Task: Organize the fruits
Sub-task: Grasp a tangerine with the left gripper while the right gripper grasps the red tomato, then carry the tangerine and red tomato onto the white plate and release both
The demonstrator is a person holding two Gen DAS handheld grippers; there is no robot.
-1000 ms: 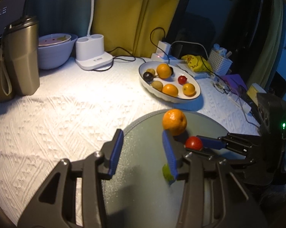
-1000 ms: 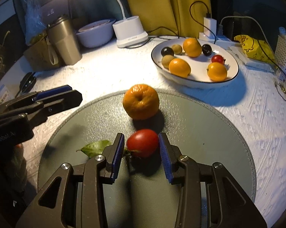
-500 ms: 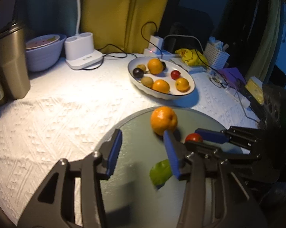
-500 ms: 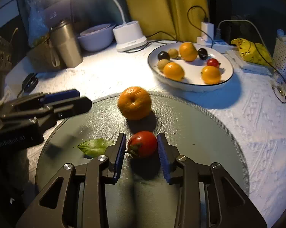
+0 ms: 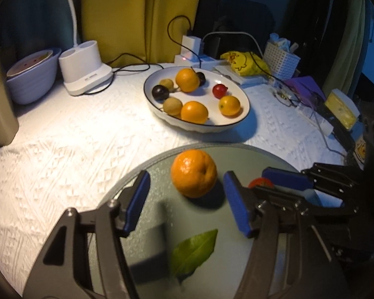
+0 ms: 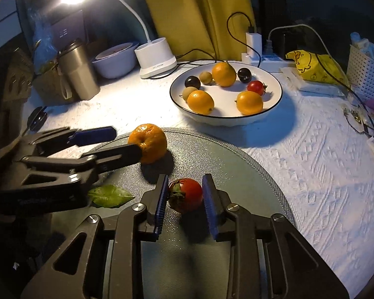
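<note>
On the far left a metal cup stands by a bowl and a white lamp. The left gripper has just been opening. Its blue pads stand apart with the orange between them, and they do not seem to press on it. The orange sits on the round grey mat. A green leaf lies on the mat near it. The right gripper has just been closing, and now its two pads squeeze the tomato, low on the mat. Farther back and right, a white plate on the white cloth holds more fruit
</note>
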